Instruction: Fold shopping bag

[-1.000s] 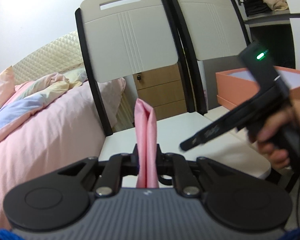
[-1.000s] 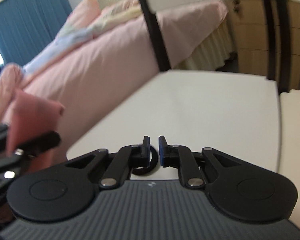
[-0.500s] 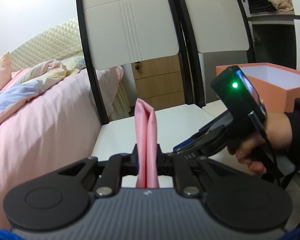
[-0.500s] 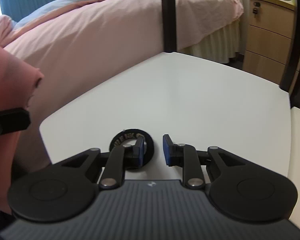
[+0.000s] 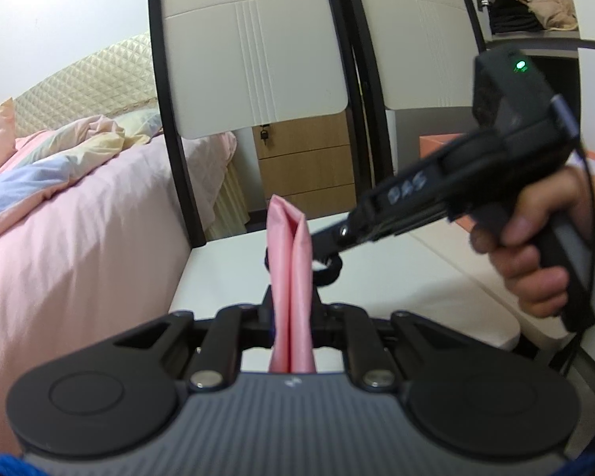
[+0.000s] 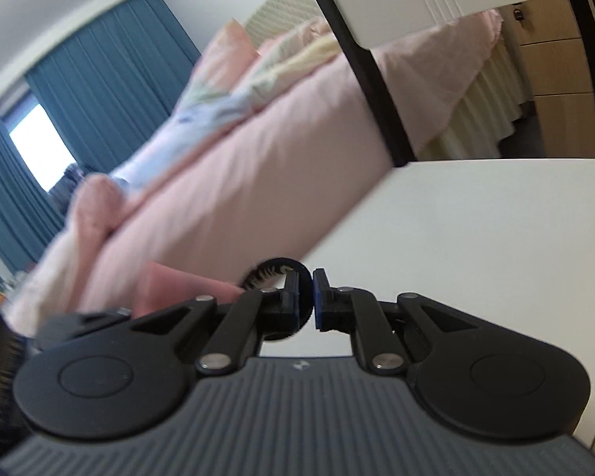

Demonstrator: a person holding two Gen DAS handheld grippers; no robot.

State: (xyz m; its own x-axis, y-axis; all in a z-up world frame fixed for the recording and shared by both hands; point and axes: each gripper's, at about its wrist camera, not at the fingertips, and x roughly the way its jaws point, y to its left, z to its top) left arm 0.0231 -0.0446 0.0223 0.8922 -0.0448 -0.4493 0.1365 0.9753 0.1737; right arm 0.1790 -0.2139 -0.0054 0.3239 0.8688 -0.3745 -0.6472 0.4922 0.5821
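Right now the left gripper (image 5: 291, 317) is clamped on the pink shopping bag (image 5: 289, 261), already folded into a narrow bundle that stands upright between its fingers, above the white chair seat (image 5: 234, 273). Its own camera shows the right gripper (image 6: 305, 293) pinching a black elastic band (image 6: 275, 271), the loop hanging off the left fingertip and the jaws nearly together. In the left view that band (image 5: 329, 271) sits just beside the bundle's top, touching or almost touching it; the right hand (image 5: 535, 246) grips the handle behind.

My reading is that the band is meant to go over the bundle. To do that well, keep the left grip firm so the folds do not spring apart, hold the loop spread and square to the bundle's tip, and slide it down along the fabric rather than across it. A slanted approach would likely catch one layer and peel it open.
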